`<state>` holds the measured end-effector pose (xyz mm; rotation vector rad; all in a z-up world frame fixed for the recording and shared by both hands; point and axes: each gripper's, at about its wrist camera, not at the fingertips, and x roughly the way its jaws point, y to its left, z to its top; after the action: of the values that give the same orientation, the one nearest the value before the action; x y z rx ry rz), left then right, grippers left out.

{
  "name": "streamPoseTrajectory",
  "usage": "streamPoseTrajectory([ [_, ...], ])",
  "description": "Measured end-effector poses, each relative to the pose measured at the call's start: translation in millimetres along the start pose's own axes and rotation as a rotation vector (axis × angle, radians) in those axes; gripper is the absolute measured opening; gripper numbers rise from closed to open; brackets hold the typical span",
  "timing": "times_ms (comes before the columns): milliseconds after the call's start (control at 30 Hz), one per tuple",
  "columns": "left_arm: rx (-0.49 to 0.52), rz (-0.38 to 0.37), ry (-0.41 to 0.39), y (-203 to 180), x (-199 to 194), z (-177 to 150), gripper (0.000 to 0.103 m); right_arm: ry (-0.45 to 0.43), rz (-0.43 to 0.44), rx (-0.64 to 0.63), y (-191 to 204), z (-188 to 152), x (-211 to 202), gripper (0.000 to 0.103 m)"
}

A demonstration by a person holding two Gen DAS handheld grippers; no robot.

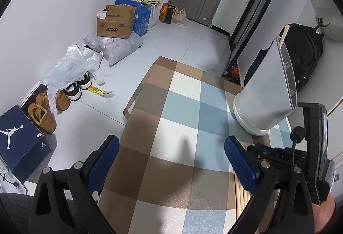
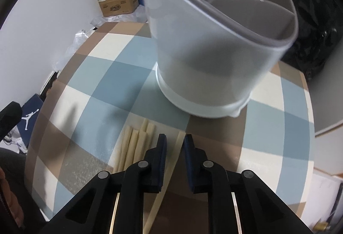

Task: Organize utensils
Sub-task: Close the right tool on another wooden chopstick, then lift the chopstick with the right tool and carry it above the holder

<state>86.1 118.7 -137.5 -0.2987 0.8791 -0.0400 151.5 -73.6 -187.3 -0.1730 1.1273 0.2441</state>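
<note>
My right gripper (image 2: 175,139) points steeply down at the checked tablecloth (image 2: 103,75), and a single pale chopstick (image 2: 171,161) runs up between its fingers. The jaws stand narrow around it, but I still see a sliver of cloth on each side of the stick, so I cannot tell for certain that the pads press on it. Just to the left of the fingers lies a bundle of chopsticks (image 2: 137,141), side by side on the cloth, their tips pointing toward the white utensil holder (image 2: 205,66). The holder stands upright on the cloth just beyond the bundle; its rim is cut at a slant and I can see a divider inside it.

My left gripper (image 1: 171,148) hovers over the same cloth with its blue pads (image 1: 107,154) spread wide and nothing between them. In this view the holder (image 1: 263,92) stands ahead and to the right, with one chopstick (image 1: 284,35) poking out above its top edge. The ends of the bundle (image 1: 243,197) show under the right finger. Beyond the table edge I see a cardboard box (image 1: 114,21), shoes (image 1: 75,88) and a dark blue shoe box (image 1: 21,137) on the floor.
</note>
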Motion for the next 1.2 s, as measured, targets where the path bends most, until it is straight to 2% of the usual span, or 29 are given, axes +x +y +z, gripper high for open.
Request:
streamPoseTrajectory([
  [100, 0.008, 0.009, 0.005, 0, 2, 0, 0.096, -0.003, 0.003, 0.011, -1, 0, -1, 0.015],
  [167, 0.004, 0.0, 0.019, 0, 3, -1, 0.096, -0.004, 0.025, 0.027, -5, -1, -3, 0.007],
  [300, 0.017, -0.018, 0.043, -4, 7, -5, 0.096, -0.034, 0.083, 0.075, -13, -4, -11, 0.006],
  [500, 0.084, -0.054, 0.143, -22, 17, -18, 0.096, -0.121, 0.16, 0.175, -34, -14, -44, 0.006],
  [633, 0.125, -0.076, 0.215, -37, 23, -27, 0.096, -0.168, 0.225, 0.281, -64, -21, -68, 0.006],
  [767, 0.196, -0.041, 0.269, -53, 29, -36, 0.096, -0.214, 0.269, 0.341, -80, -26, -87, 0.006],
  [933, 0.236, -0.029, 0.328, -63, 34, -44, 0.096, -0.253, 0.319, 0.402, -104, -36, -101, 0.006],
  [1100, 0.323, 0.052, 0.333, -75, 35, -52, 0.096, -0.283, 0.337, 0.407, -104, -35, -109, 0.006],
  [1200, 0.318, 0.07, 0.356, -74, 36, -52, 0.096, -0.305, 0.341, 0.402, -109, -42, -117, 0.006],
])
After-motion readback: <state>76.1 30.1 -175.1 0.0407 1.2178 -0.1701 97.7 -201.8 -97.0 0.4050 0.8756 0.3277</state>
